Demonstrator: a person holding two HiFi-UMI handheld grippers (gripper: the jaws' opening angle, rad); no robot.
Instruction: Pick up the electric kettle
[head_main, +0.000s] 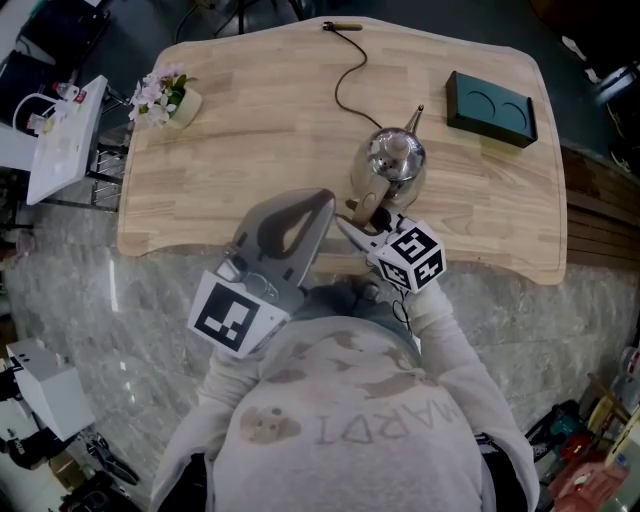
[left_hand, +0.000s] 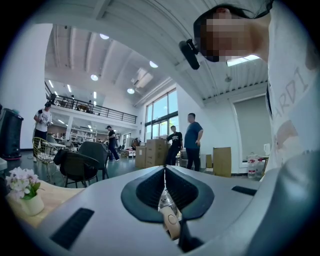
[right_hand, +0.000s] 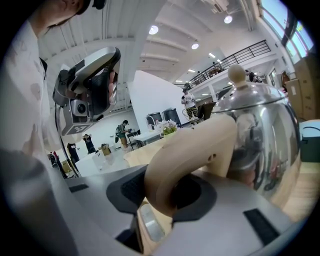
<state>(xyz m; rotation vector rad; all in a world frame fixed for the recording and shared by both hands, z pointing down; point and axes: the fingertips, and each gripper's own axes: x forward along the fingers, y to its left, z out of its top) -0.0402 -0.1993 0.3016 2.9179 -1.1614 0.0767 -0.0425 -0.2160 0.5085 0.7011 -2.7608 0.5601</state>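
While the right gripper (head_main: 362, 222) pinches the handle (right_hand: 185, 155) between its jaws, the electric kettle (head_main: 392, 160) ahead sits unlifted on the table (head_main: 260, 120).

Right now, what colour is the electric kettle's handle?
The handle is cream, against the shiny metal kettle. Best seen in the right gripper view.

Your left gripper (head_main: 322, 200) sits level, jaws together; your right gripper (head_main: 358, 226) tilts slightly down, clamping the kettle handle (right_hand: 200, 150).
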